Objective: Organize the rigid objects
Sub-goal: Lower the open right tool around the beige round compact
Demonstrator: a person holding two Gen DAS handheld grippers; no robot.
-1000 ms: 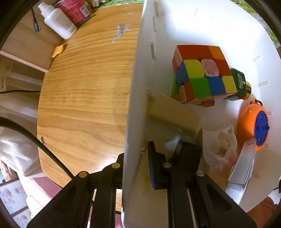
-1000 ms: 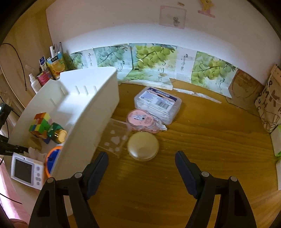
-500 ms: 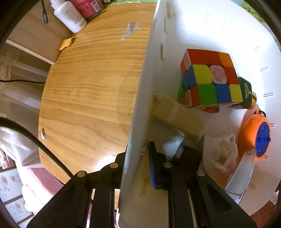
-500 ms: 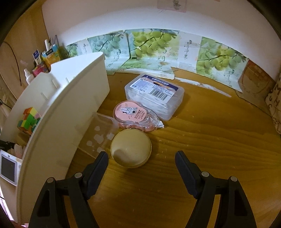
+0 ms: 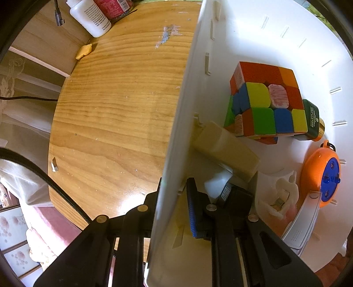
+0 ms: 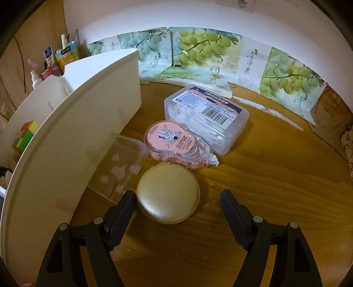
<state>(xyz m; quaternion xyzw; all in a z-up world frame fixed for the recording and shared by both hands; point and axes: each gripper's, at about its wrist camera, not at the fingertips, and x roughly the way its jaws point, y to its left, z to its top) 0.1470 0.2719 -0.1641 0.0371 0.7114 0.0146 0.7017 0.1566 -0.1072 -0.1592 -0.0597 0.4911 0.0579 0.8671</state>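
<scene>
My left gripper [image 5: 174, 196] is shut on the near wall of the white storage bin [image 5: 176, 132], one finger outside and one inside. The bin holds a colour cube [image 5: 267, 106], a beige block [image 5: 225, 152], a green bottle [image 5: 312, 119], an orange round gadget [image 5: 322, 174] and a white device [image 5: 300, 229]. My right gripper [image 6: 176, 203] is open and low over the table, its fingers either side of a round gold case [image 6: 168, 196]. Beyond lie a pink correction-tape pack [image 6: 174, 141], a clear lidded box [image 6: 205, 117] and a clear plastic piece [image 6: 119, 163].
The white bin's outer wall [image 6: 72, 136] stands close on the right gripper's left. A white bottle [image 5: 90, 15] and a red can [image 5: 112, 8] stand at the wooden table's far corner. Small bottles and cartons [image 6: 59, 59] sit behind the bin by the wall.
My right gripper has moved forward and down, so the gold case now sits between its open fingers. The left gripper keeps its hold on the bin wall.
</scene>
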